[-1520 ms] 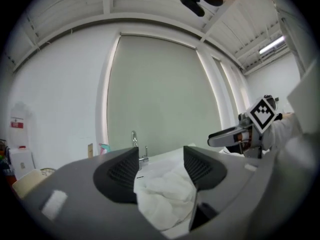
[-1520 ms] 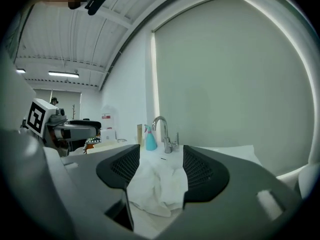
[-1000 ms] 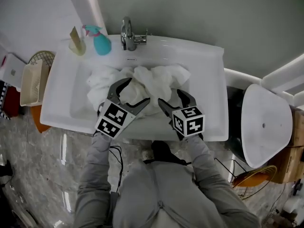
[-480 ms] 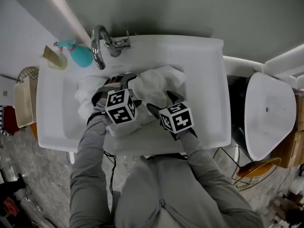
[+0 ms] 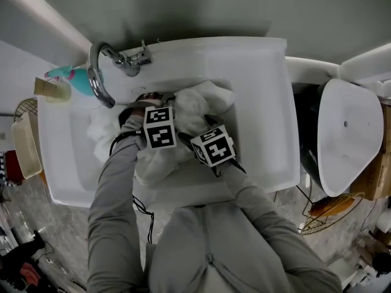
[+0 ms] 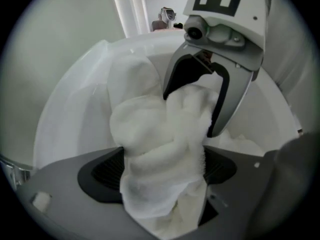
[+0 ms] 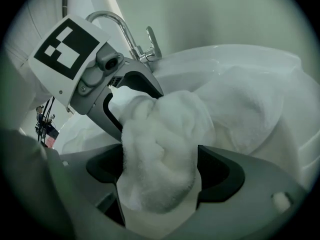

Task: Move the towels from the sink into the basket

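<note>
A heap of white towels (image 5: 204,99) lies in the white sink (image 5: 259,72). Both grippers reach down into the heap, side by side and angled toward each other. My left gripper (image 5: 149,102) has a thick wad of towel (image 6: 150,134) between its jaws, which are opening wide. My right gripper (image 5: 195,124) also has a bunched fold of towel (image 7: 165,134) between its opening jaws. In both gripper views the cloth fills the gap and touches the pads without being pinched. The cream basket (image 5: 25,144) stands on the floor left of the sink.
A chrome faucet (image 5: 101,72) arches over the sink's back left. A teal spray bottle (image 5: 67,75) and a cup (image 5: 52,89) stand on the rim beside it. A white lidded fixture (image 5: 351,139) stands to the right, with a wire stand (image 5: 327,215) below it.
Both grippers have moved forward and down from the sink's front edge into the towel heap, drawing closer together. Their jaws have spread wider around the cloth.
</note>
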{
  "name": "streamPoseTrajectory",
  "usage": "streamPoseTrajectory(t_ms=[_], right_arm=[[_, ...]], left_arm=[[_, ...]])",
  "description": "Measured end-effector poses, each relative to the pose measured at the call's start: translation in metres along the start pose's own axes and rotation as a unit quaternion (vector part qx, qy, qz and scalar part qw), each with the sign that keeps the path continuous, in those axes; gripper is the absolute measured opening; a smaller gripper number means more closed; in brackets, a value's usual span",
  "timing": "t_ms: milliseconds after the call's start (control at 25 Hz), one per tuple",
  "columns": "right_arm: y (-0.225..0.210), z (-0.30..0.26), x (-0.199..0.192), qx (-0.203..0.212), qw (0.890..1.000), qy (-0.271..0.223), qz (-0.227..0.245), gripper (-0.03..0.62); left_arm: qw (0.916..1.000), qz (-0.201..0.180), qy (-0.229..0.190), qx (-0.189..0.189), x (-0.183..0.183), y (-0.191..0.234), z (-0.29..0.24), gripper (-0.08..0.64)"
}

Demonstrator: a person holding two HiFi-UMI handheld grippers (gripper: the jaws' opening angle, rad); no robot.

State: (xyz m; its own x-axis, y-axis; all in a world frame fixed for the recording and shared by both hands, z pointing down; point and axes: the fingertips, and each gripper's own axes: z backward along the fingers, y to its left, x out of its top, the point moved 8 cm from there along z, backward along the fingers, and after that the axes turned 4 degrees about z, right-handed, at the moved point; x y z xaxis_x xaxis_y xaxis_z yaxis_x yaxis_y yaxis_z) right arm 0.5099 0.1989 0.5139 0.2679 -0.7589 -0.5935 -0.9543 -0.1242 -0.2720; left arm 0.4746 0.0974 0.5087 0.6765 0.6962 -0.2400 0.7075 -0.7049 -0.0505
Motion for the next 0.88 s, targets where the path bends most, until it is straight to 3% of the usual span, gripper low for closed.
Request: streamPoseTrajectory(t_ms=[200, 400, 640, 720, 880], right_arm=[[-0.004, -0.020, -0.007, 0.002, 1.000, 0.021, -0.004, 0.420], [-0.009, -0.037, -0.007, 0.001, 1.000, 0.025, 0.000, 0.420], [-0.016, -0.047, -0.006, 0.023, 1.000, 0.021, -0.003, 0.412], [-0.018, -0.047, -0.004, 0.039, 0.999, 0.015, -0.014, 0.378], [-0.019, -0.042, 0.001, 0.058, 0.998, 0.005, -0.036, 0.242]], left_arm=[[0.9997, -0.011, 0.008, -0.020, -0.004, -0.001, -0.022, 0.485], [0.9996, -0.021, 0.011, -0.015, -0.006, 0.004, -0.036, 0.479], [0.9997, -0.010, 0.009, -0.019, -0.010, 0.006, -0.040, 0.411], [0.9999, 0.000, 0.004, -0.015, -0.009, 0.007, -0.037, 0.372], [0.9999, 0.015, 0.003, -0.007, -0.006, 0.006, -0.033, 0.289]])
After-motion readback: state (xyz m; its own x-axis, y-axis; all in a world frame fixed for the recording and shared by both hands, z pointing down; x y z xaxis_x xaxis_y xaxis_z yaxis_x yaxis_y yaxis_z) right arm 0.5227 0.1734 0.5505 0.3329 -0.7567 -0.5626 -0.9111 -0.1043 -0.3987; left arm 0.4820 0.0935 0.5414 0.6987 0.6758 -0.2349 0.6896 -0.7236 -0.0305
